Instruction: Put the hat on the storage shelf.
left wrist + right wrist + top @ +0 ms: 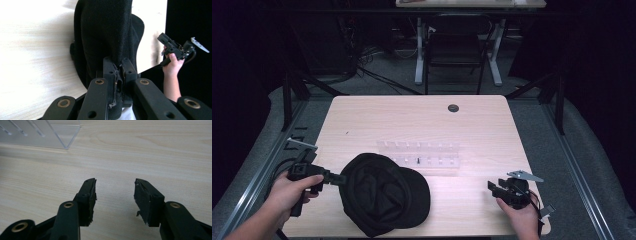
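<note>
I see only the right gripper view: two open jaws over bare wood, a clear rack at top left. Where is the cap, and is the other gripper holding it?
Observer: The black cap lies at the table's near edge, left of your gripper.
Operator: Is it gripped?
Observer: Yes, the left gripper has its jaws shut on the cap's fabric edge.
Operator: Is the rack near the cap?
Observer: The clear rack sits just behind the cap; whether they touch, I cannot tell.

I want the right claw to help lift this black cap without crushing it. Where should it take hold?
Probably the flat brim, approached from the cap's right side: it faces the open right claw, while the left claw pinches the opposite edge.
</note>
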The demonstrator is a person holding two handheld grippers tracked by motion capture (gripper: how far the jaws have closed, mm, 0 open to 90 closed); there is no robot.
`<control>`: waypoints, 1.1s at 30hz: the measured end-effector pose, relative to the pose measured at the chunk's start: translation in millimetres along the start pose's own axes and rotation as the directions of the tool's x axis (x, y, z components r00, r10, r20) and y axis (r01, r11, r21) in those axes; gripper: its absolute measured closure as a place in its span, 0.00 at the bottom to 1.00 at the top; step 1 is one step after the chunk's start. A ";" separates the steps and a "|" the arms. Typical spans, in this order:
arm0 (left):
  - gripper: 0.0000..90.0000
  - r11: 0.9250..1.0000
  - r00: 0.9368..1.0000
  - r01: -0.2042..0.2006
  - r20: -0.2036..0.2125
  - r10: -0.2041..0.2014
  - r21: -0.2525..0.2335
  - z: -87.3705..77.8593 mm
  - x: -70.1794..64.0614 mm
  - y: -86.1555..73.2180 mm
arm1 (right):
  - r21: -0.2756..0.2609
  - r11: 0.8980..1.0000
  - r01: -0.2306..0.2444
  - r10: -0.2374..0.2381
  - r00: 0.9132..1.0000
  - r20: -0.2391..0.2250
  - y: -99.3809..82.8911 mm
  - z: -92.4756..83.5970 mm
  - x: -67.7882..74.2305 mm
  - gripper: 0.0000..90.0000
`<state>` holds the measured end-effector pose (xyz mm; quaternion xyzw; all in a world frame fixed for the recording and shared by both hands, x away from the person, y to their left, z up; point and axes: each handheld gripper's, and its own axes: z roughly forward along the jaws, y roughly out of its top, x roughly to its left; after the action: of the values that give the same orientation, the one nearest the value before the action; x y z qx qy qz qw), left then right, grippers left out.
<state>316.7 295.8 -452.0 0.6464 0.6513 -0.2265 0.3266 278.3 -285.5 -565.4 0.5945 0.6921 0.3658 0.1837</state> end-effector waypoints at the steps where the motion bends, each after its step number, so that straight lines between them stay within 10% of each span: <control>1: 0.95 1.000 1.000 -0.001 -0.003 0.001 -0.006 -1.7 -2.4 0.4 | 0.000 1.000 0.000 0.000 1.000 0.000 0.0 0.0 0.0 0.57; 33: 0.95 0.991 0.988 -0.100 0.109 0.110 -0.086 -50.9 -68.5 11.3 | 0.002 1.000 0.000 0.000 1.000 0.002 0.1 0.0 -0.2 0.57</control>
<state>317.8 285.5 -366.6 0.6522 0.6052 -0.2191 0.4004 278.4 -285.7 -565.3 0.5953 0.6922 0.3644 0.1836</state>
